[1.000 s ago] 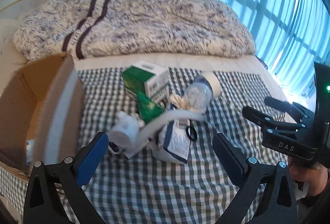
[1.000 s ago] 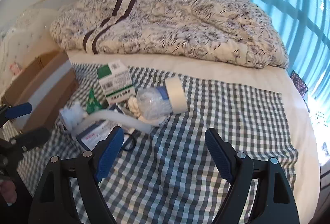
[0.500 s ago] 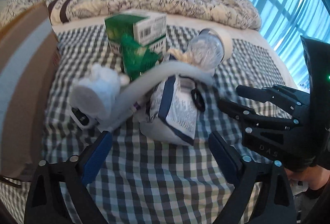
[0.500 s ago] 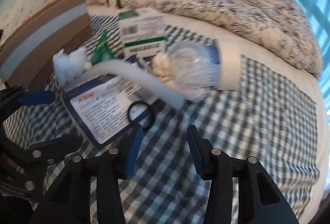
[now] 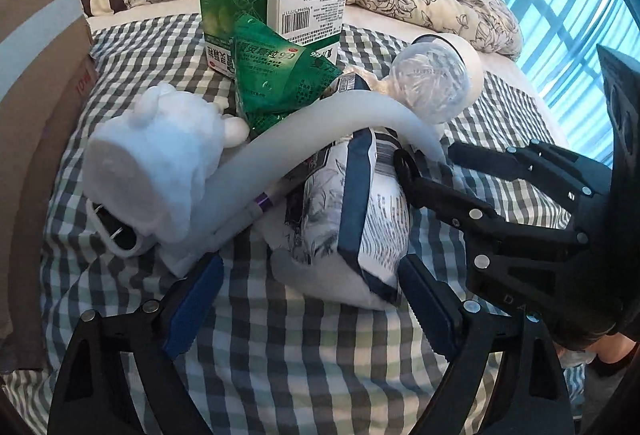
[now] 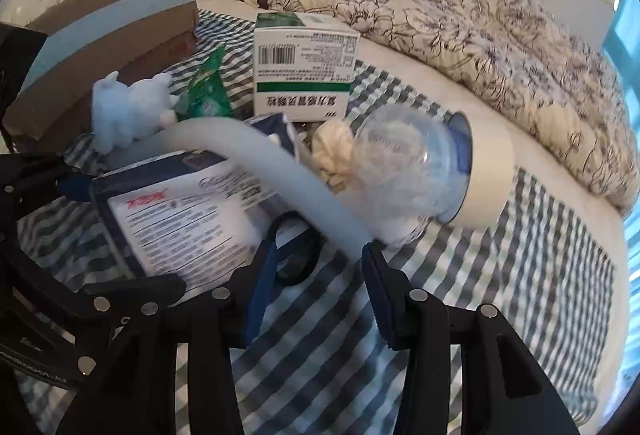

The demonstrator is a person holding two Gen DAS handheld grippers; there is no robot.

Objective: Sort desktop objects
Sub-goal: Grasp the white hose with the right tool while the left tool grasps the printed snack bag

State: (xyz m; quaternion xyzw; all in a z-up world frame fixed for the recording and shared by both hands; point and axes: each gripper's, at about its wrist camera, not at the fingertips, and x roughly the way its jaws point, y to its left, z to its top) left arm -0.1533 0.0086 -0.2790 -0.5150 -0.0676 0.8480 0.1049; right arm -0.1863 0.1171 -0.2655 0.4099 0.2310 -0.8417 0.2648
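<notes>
Nothing looks sorted yet: the whole pile, white packet [image 5: 356, 219] included, lies mid checked cloth [image 5: 280, 335] beside the cardboard box [image 6: 120, 31], both left gripper [image 5: 308, 299] and right gripper [image 6: 316, 287] spread, empty.

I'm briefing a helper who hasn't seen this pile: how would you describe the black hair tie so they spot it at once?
Start at the checked cloth on the bed, then find the white pouch with a navy border at the near side of the pile. The black hair tie lies at that pouch's edge, under the curved white tube. It is the only thin black ring there.
</notes>
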